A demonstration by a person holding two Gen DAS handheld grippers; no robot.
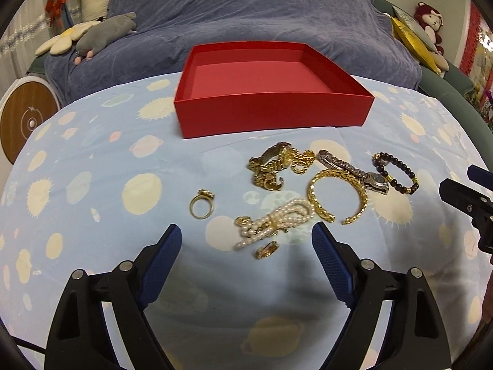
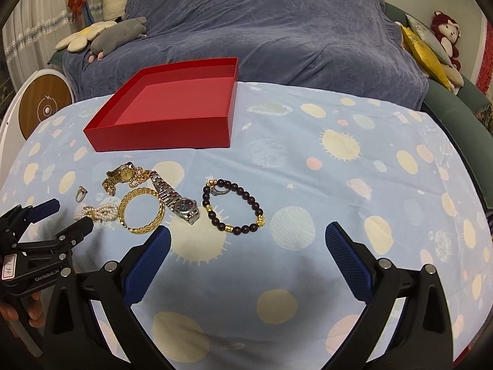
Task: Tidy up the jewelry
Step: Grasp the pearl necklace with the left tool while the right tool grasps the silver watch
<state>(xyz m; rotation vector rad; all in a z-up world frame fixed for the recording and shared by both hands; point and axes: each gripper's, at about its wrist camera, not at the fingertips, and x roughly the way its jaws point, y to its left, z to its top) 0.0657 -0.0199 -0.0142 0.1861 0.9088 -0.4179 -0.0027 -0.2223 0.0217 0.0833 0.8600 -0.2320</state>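
An empty red box (image 1: 271,117) waits on the planet-print counter (image 1: 92,185), with gold watches, a bangle and a pearl bracelet (image 1: 271,222) heaped just before it, while left gripper (image 1: 246,246) and right gripper (image 2: 246,243) hover, jaws wide and empty.

Empty red box (image 1: 271,114) sitting open at the back of the desk, with gold watch (image 1: 271,163), silver watch (image 2: 180,202), gold bangle (image 1: 337,197), dark bead bracelet (image 2: 234,208), pearl strands (image 1: 274,223) and gold ring (image 1: 201,205) lying loose just before it.
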